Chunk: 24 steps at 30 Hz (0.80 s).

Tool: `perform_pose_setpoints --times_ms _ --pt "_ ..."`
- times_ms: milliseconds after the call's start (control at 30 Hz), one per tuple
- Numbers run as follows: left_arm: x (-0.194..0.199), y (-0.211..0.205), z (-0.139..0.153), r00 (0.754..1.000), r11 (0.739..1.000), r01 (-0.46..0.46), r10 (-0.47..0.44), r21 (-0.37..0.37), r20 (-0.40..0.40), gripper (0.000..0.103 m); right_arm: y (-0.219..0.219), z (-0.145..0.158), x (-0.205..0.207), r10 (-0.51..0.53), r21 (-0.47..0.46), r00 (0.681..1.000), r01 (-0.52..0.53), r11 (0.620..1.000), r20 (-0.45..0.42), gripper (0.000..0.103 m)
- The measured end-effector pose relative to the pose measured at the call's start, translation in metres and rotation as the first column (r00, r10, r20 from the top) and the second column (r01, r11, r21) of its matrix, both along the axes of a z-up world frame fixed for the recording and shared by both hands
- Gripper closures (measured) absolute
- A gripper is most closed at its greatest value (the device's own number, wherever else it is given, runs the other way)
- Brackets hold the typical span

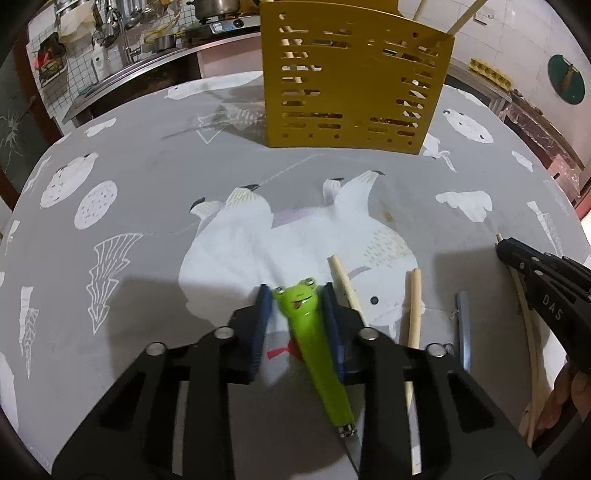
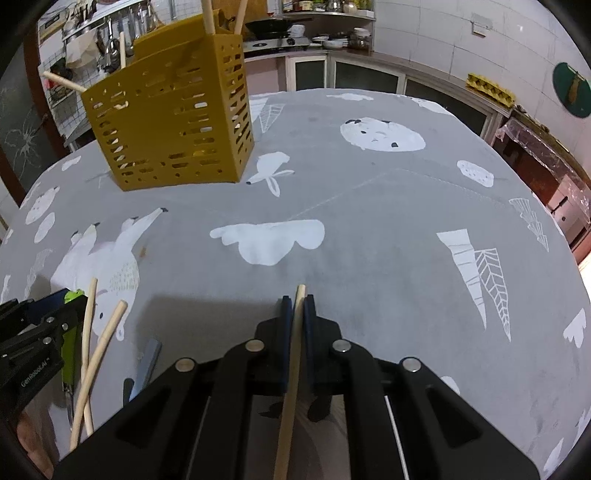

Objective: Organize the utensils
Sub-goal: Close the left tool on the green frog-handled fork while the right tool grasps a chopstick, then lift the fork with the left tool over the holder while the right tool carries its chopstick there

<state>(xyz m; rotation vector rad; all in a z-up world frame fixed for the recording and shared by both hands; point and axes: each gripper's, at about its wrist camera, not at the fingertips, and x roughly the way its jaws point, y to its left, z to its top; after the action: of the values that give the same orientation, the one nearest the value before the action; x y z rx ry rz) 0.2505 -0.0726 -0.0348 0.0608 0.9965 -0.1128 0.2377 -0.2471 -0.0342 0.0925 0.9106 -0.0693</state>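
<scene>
My left gripper [image 1: 295, 295] straddles a green frog-handled utensil [image 1: 314, 343] lying on the grey tablecloth; its jaws stand a little apart from the handle on both sides. My right gripper [image 2: 297, 301] is shut on a wooden chopstick [image 2: 291, 369] held just above the cloth; it also shows at the right edge of the left wrist view [image 1: 517, 254]. Two loose chopsticks [image 1: 413, 306] [image 2: 99, 354] and a grey flat stick [image 1: 463, 325] [image 2: 146, 365] lie between the grippers. A yellow perforated utensil holder [image 1: 354, 81] [image 2: 170, 114] stands at the far side with several chopsticks in it.
The round table [image 2: 369, 184] is covered by a grey cloth with white animal prints. A kitchen counter with pots and a stove [image 1: 207, 22] runs behind it. Cabinets [image 2: 369, 74] stand at the back right.
</scene>
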Motion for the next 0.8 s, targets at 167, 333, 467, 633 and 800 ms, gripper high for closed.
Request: perform_pose_setpoints --times_ms 167,333,467,633,800 --pt "0.003 0.002 0.002 1.000 1.000 0.000 0.000 -0.019 0.006 0.079 -0.002 0.003 -0.005 -0.014 0.030 1.000 0.013 0.999 0.025 0.097" --pt "0.003 0.004 0.006 1.000 1.000 0.002 -0.001 -0.030 0.031 0.080 0.000 0.012 -0.012 -0.010 0.044 0.997 0.007 0.999 0.077 0.097" --pt "-0.002 0.008 0.019 0.996 1.000 -0.001 0.003 -0.029 0.084 0.081 0.003 0.027 -0.020 -0.004 0.027 0.989 0.000 1.000 0.146 0.097" --pt "-0.011 0.020 0.047 0.984 0.999 -0.019 0.026 -0.044 0.177 0.081 0.003 0.049 -0.029 -0.008 0.035 0.970 -0.001 0.999 0.242 0.097" --pt "-0.023 0.030 0.077 0.961 0.998 -0.024 0.037 -0.051 0.275 0.081 0.003 0.066 -0.037 -0.008 0.045 0.950 -0.007 0.999 0.311 0.097"
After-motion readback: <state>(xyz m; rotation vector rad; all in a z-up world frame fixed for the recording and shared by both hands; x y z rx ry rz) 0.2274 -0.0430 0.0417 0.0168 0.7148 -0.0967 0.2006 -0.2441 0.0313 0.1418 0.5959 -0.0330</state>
